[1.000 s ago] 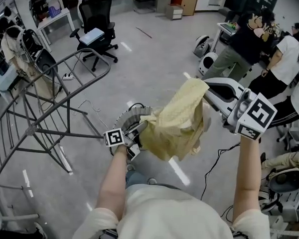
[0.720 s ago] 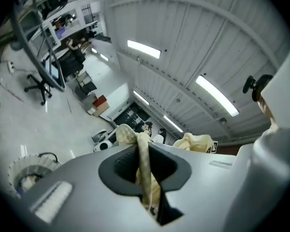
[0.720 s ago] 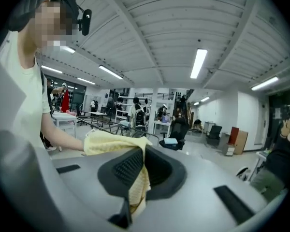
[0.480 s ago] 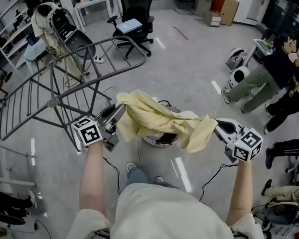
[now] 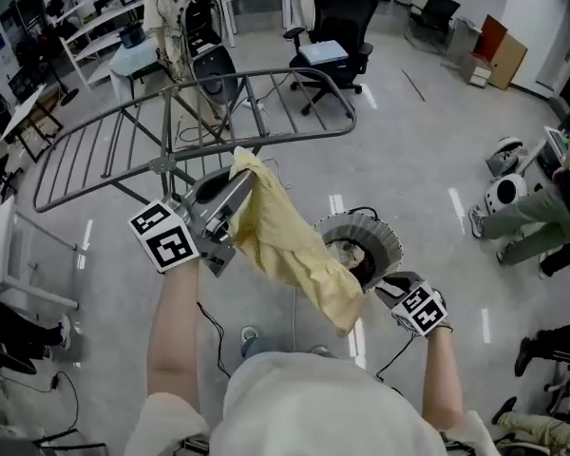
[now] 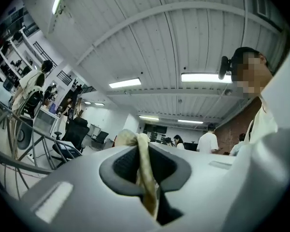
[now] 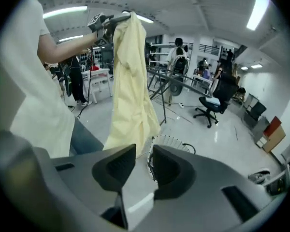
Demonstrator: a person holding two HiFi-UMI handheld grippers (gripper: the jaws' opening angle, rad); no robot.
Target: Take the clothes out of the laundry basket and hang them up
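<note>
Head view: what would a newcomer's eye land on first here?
The yellow garment, pinched in the left gripper and hanging mid-frame in a long drape. Beyond it at upper left stands the grey drying rack. Just below the centre sits the round laundry basket, with the right gripper beside it, jaws opening and empty.

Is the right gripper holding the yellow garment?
No: the right gripper is opening its jaws, empty; the yellow garment hangs from the left gripper.
</note>
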